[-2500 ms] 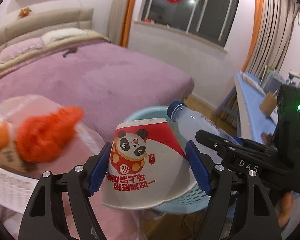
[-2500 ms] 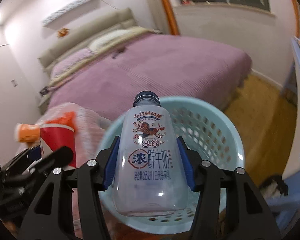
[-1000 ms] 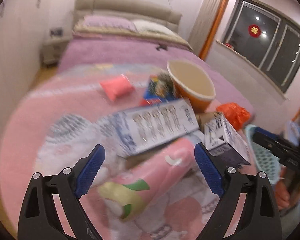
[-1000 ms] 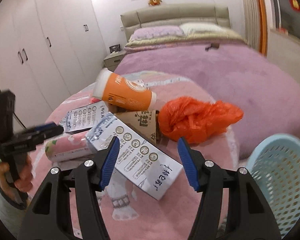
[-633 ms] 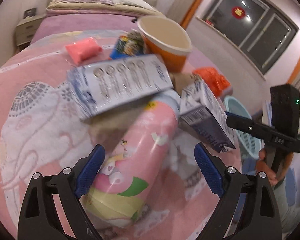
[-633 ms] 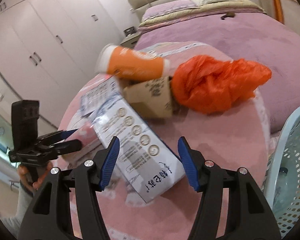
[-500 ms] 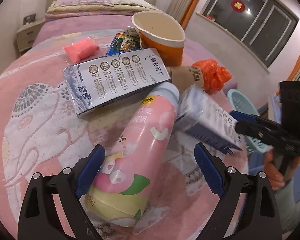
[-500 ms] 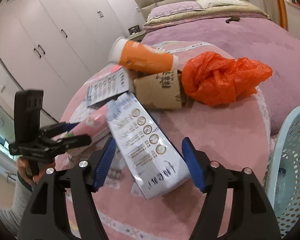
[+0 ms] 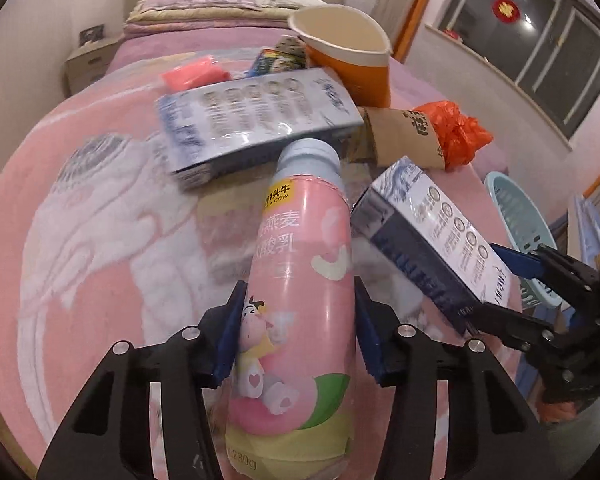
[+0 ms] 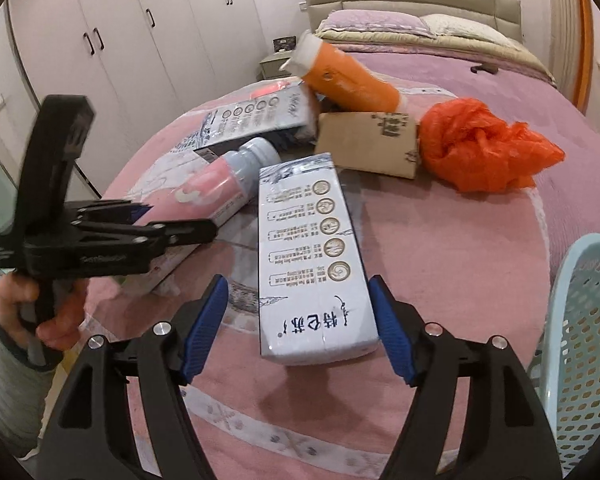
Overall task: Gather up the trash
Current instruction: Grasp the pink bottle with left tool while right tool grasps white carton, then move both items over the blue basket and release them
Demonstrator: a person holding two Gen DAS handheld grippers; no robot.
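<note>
My left gripper (image 9: 296,328) is shut on a pink yogurt bottle (image 9: 296,280) that lies on the pink table (image 9: 100,240); the bottle also shows in the right wrist view (image 10: 216,184). My right gripper (image 10: 298,326) is open, its fingers either side of a white-and-blue milk carton (image 10: 312,256), with a gap at the left finger. That carton also shows in the left wrist view (image 9: 436,244). A light blue basket (image 10: 580,340) stands at the right of the table.
On the table lie a second milk carton (image 9: 256,116), an orange paper cup (image 9: 352,56), a brown cardboard sleeve (image 10: 368,144), an orange plastic bag (image 10: 484,144) and a pink packet (image 9: 192,74). A bed (image 10: 440,56) and wardrobes (image 10: 112,40) stand behind.
Both grippers let the cup and the clear bottle go at the basket and came back to the table. My left gripper shut on the pink bottle. My right gripper moved around the carton.
</note>
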